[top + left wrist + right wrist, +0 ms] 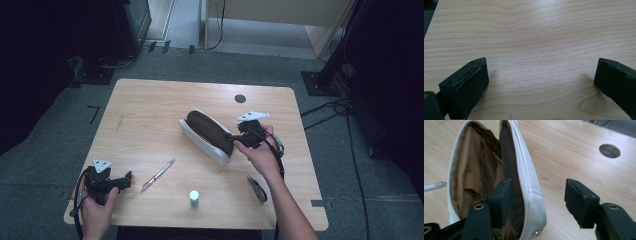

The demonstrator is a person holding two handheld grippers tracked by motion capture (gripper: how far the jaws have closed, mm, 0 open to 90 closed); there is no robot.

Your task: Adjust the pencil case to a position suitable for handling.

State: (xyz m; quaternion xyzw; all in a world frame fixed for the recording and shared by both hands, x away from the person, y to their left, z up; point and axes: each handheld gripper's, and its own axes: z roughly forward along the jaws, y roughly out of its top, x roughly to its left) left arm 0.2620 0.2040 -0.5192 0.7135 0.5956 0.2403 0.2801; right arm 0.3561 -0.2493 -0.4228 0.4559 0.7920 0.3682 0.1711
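Right gripper (234, 141) first: at the lower right end of the pouch (207, 132), near the middle of the high view. Jaws partly spread, not pinching. In the right gripper view, one jaw inside the open mouth, against the net wall, and the other jaw outside, well apart from the white side of the pouch (524, 170). So the wall sits between the jaws, but with no squeeze on it.

Left gripper (122, 180): low at the lower left of the high view, jaws spread wide over bare tabletop (150, 110). Nothing between them in the left gripper view, just wood.

How far along: looks like packing things into the pouch, and only at the start. Pouch lying on its side and already unzipped, so the opening part seems done. Inside, only brown cloth and a small strap loop to see, no things put in. Left to do, most likely: get a firm hold on the pouch wall, then pick up the loose things and drop them in, then zip up.

Loose things, all outside the pouch:
- pen (157, 176), lower middle of the high view, between the left gripper and the pouch
- small tube (194, 198) with a pale green cap, standing up near the bottom edge
- small dark thing (257, 189), lower right, just beside the right forearm; too small to tell what

Count: two grippers, one pouch, one pen, one small tube, one small dark thing, and one round hole (240, 98) in the tabletop, above the pouch.
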